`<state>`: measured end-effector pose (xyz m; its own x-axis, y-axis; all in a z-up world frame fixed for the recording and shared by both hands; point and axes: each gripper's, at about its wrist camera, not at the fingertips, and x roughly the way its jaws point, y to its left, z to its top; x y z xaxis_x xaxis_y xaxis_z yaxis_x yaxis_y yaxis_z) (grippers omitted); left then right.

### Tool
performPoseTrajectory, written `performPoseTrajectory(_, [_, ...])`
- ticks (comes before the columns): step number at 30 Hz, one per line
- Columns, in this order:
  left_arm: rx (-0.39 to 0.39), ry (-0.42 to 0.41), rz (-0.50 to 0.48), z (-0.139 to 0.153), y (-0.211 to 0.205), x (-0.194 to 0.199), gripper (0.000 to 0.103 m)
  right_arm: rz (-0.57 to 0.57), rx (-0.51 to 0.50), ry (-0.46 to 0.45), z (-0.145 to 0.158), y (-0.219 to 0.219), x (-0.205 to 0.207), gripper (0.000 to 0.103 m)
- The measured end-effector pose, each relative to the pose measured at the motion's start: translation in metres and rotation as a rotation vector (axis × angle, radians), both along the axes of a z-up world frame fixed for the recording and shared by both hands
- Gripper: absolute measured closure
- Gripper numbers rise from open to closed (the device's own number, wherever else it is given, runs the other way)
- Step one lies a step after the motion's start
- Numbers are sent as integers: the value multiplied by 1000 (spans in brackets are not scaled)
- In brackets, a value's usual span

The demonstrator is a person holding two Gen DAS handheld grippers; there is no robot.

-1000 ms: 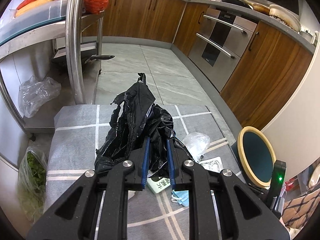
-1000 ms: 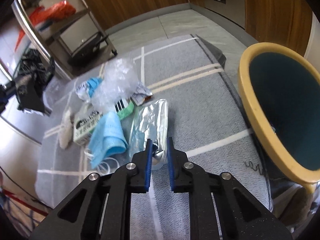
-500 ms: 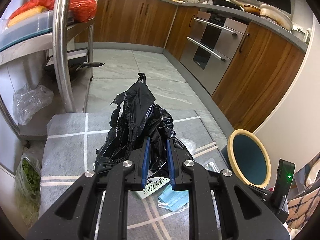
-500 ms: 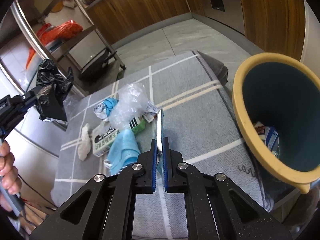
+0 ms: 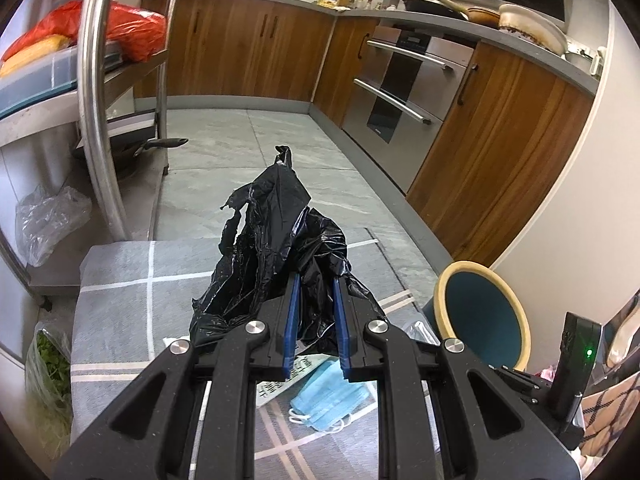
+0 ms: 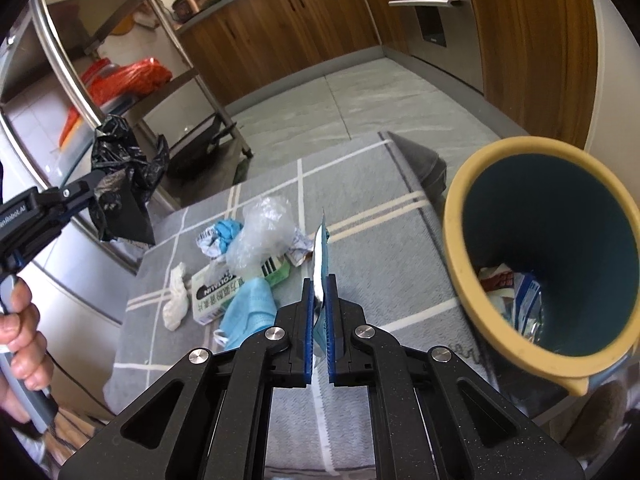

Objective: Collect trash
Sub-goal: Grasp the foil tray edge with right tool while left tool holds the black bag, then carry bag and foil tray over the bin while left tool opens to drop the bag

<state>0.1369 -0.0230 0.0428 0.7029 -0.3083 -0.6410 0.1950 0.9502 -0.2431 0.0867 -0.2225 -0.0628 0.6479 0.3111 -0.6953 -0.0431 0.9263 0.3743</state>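
A grey checked cloth (image 6: 360, 216) covers the table. The left gripper (image 5: 314, 280) has its jaws clamped on a crumpled black plastic bag (image 5: 272, 248), held up above the cloth's far end. The right gripper (image 6: 319, 280) has its jaws pressed together on a flat silver foil wrapper (image 6: 319, 252) standing on edge, lifted above the cloth. Loose on the cloth lie a blue face mask (image 6: 248, 312), a green-and-white box (image 6: 224, 292), clear crumpled plastic (image 6: 264, 240) and a white tissue (image 6: 176, 296). A yellow-rimmed teal bin (image 6: 552, 256), just beside the cloth's right edge, already contains wrappers.
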Motion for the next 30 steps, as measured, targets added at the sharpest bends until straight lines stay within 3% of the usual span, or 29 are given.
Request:
performPoseTrajectory(16, [-4, -31, -95, 16, -61, 5, 87, -100, 34, -91, 39, -52, -20, 97])
performPoseTrajectory(30, [3, 2, -255, 5, -151, 3, 87, -257, 79, -100, 37, -125, -43, 97])
